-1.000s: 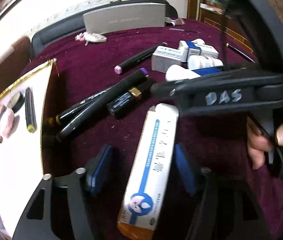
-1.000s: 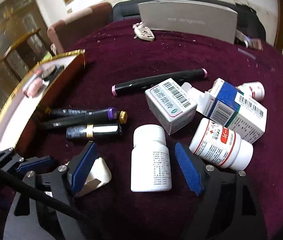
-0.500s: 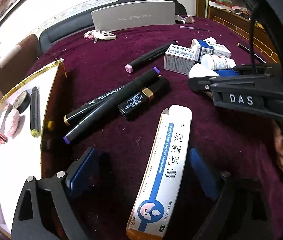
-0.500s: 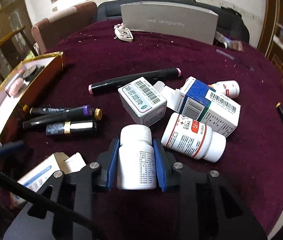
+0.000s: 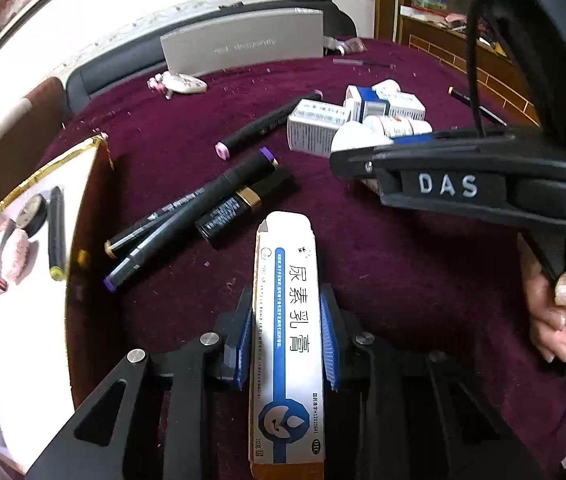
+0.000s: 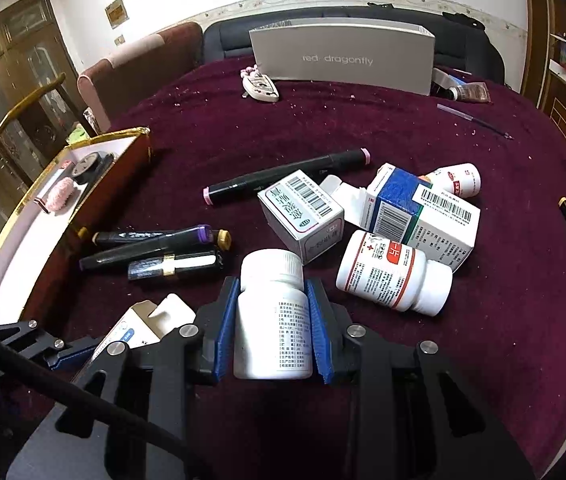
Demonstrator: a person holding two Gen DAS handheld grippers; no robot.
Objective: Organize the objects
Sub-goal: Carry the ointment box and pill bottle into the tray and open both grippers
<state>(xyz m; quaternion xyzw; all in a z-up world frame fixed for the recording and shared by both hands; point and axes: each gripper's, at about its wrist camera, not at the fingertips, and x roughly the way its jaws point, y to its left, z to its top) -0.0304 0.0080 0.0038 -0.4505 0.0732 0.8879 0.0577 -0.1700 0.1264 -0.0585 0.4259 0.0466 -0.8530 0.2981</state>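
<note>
Partly cropped: ointment box (lower end).

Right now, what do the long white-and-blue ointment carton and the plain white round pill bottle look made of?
Long white-and-blue ointment carton: printed cardboard, slight sheen; its folded end flaps and sharp creases show it. Plain white round pill bottle: probably plastic, smooth and opaque, with a ribbed cap and a paper-looking label. Contents of either can't be seen.

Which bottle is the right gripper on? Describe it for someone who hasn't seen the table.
On the maroon tablecloth, find the medicine cluster right of the pens. At its near edge a plain white bottle lies between the right gripper jaws. Unlike the red-striped bottle beside it, its label is white with small dark print.
</note>
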